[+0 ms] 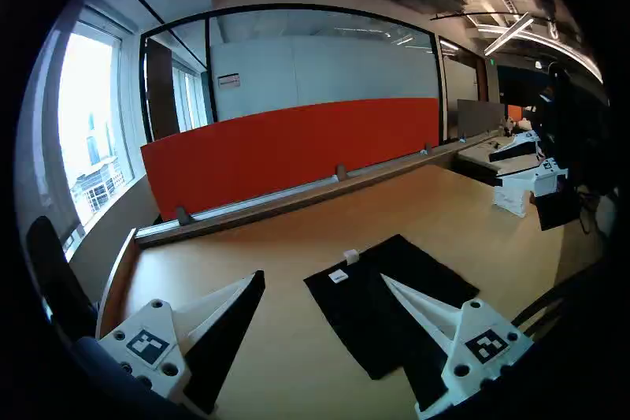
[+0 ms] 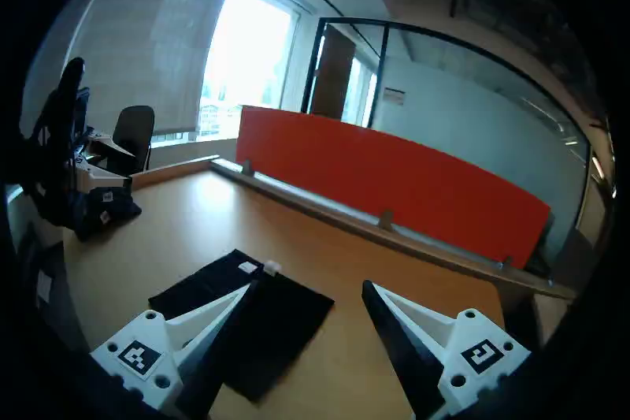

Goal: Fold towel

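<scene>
We hover above black towel, flat on wooden surface, apparently already doubled over, tags up. Left claw spread wide, gripping nothing, one finger over cloth. Right claw likewise spread and empty, one finger over towel. Both held clear of cloth, we judge, to line up next pinch

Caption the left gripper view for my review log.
Open left gripper faces a black towel lying on the wooden desk, orange divider behind.
</scene>
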Demonstrator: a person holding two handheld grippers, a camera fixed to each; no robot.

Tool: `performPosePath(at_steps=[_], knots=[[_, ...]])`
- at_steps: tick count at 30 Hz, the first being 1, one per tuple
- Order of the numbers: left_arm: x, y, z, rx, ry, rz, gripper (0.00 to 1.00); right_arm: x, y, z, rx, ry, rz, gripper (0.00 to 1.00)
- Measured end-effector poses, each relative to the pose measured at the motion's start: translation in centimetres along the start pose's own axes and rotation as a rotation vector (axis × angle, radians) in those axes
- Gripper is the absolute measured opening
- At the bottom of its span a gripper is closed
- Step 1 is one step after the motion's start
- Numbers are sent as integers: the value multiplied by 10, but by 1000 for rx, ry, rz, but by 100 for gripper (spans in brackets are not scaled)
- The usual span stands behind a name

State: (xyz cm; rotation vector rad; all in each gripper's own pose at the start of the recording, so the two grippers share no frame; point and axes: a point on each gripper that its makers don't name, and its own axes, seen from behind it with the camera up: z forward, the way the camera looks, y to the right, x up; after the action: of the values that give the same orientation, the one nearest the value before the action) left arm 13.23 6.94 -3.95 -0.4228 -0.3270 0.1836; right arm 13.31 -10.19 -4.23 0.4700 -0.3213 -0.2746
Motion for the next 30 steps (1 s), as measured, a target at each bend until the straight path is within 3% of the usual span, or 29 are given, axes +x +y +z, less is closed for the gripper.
performPosePath(at_steps=[12, 30], knots=[[-46, 31, 13, -50, -70, 23, 98, -44, -30, 12, 81, -73, -8, 100], [-127, 59, 34, -120, -214, 36, 98, -133, -56, 37, 142, -202, 4, 100]])
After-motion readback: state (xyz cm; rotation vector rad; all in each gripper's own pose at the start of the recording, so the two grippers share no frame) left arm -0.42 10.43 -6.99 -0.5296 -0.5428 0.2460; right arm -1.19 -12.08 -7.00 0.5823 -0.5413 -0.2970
